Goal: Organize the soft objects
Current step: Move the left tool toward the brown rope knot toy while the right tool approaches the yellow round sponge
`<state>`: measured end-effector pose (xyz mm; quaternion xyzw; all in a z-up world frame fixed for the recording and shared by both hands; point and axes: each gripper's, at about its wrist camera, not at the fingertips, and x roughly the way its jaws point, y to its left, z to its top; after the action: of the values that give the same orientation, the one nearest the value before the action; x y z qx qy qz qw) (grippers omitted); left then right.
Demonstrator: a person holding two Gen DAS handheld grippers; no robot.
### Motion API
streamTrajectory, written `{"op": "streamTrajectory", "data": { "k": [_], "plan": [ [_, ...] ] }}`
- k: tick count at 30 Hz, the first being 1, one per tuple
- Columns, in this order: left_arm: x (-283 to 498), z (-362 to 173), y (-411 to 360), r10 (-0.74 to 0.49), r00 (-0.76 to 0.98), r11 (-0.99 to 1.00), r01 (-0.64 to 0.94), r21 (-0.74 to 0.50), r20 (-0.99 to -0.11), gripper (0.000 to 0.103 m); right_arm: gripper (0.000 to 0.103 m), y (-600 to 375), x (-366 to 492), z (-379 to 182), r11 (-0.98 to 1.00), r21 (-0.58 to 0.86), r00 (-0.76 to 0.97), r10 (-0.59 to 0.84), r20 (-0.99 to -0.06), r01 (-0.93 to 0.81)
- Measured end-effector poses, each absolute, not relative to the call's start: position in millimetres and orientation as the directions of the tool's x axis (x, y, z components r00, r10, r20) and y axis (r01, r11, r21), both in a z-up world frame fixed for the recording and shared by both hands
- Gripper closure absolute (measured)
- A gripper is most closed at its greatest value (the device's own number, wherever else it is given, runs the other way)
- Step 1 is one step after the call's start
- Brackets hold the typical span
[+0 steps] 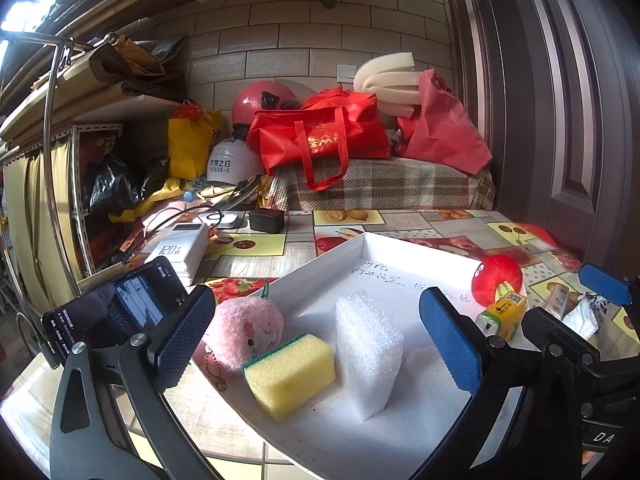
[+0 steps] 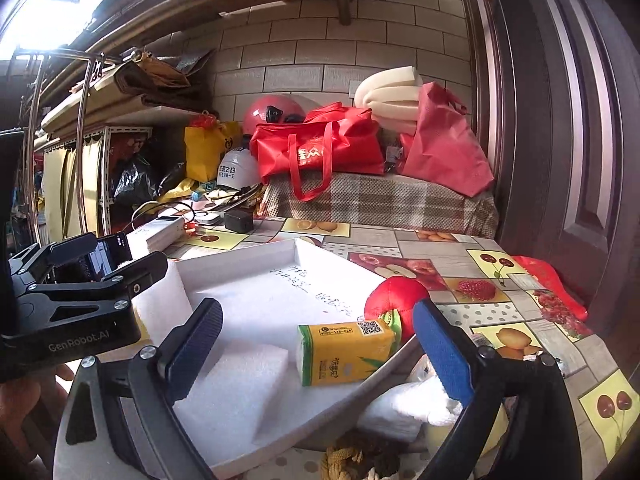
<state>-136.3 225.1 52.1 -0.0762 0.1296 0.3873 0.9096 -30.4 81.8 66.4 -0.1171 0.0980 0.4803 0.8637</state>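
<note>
In the white tray (image 1: pixel 344 254): yellow-green sponge (image 1: pixel 290 374) touching an upright white foam block (image 1: pixel 370 354); pink plush (image 1: pixel 246 330) sits at the tray's edge. My left gripper (image 1: pixel 320 340) and right gripper (image 2: pixel 318 350) are both spread, gripping nothing. Only the right view shows the tissue pack (image 2: pixel 344 352) up close and a flat foam slab (image 2: pixel 236 388).

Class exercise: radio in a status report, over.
Left gripper open, empty. Right gripper open, over tissue pack. Sponge, foam block in white tray.

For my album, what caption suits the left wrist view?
Open jaws frame yellow sponge and white foam block in white tray.
</note>
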Motion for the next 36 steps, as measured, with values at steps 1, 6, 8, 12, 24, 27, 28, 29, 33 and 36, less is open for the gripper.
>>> {"op": "streamTrajectory", "data": {
  "k": [1,6,8,12,24,27,28,29,33,36],
  "plan": [
    [-136.8,52.3,219.5,0.676,0.675,0.698,-0.715,-0.036,-0.294,0.0,0.007,75.4,-33.0,66.2,0.503,-0.113,0.513,0.812,-0.279,-0.857],
    [-133.3,52.8,185.4,0.597,0.742,0.774,-0.633,-0.026,-0.304,0.0,0.007,37.0,-18.7,68.2,0.534,-0.104,0.54,0.794,-0.279,-0.839],
    [-127.8,52.8,168.3,0.546,0.776,0.814,-0.581,-0.019,-0.315,0.0,0.007,19.9,-0.9,68.9,0.576,-0.095,0.576,0.763,-0.294,-0.812],
    [-111.2,53.3,132.8,0.439,0.833,0.887,-0.462,0.013,-0.338,0.0,0.007,-20.0,39.8,69.8,0.672,-0.07,0.654,0.684,-0.322,-0.737],
    [-29.2,22.6,92.3,0.193,0.723,0.98,-0.175,0.094,-0.664,0.003,0.007,-74.6,82.1,66.7,0.711,-0.048,0.669,0.635,-0.386,-0.702],
    [-20.1,19.3,94.6,0.196,0.703,0.978,-0.193,0.082,-0.684,0.004,0.007,-70.9,74.6,66.8,0.69,-0.087,0.665,0.644,-0.378,-0.718],
    [-17.4,18.4,93.4,0.202,0.698,0.977,-0.195,0.089,-0.687,0.004,0.007,-71.2,74.7,67.0,0.686,-0.088,0.661,0.648,-0.378,-0.722],
    [-15.0,17.3,91.3,0.205,0.693,0.977,-0.192,0.098,-0.691,0.004,0.007,-71.1,75.3,66.8,0.683,-0.084,0.657,0.65,-0.382,-0.725],
    [-7.0,11.9,82.3,0.226,0.67,0.974,-0.169,0.151,-0.707,0.02,0.007,-68.1,96.3,61.9,0.706,-0.029,0.635,0.617,-0.465,-0.707],
    [-8.0,11.5,77.0,0.225,0.679,0.974,-0.138,0.18,-0.699,0.038,0.006,-61.7,117.8,51.7,0.723,0.024,0.586,0.578,-0.568,-0.69]
  ]
}}
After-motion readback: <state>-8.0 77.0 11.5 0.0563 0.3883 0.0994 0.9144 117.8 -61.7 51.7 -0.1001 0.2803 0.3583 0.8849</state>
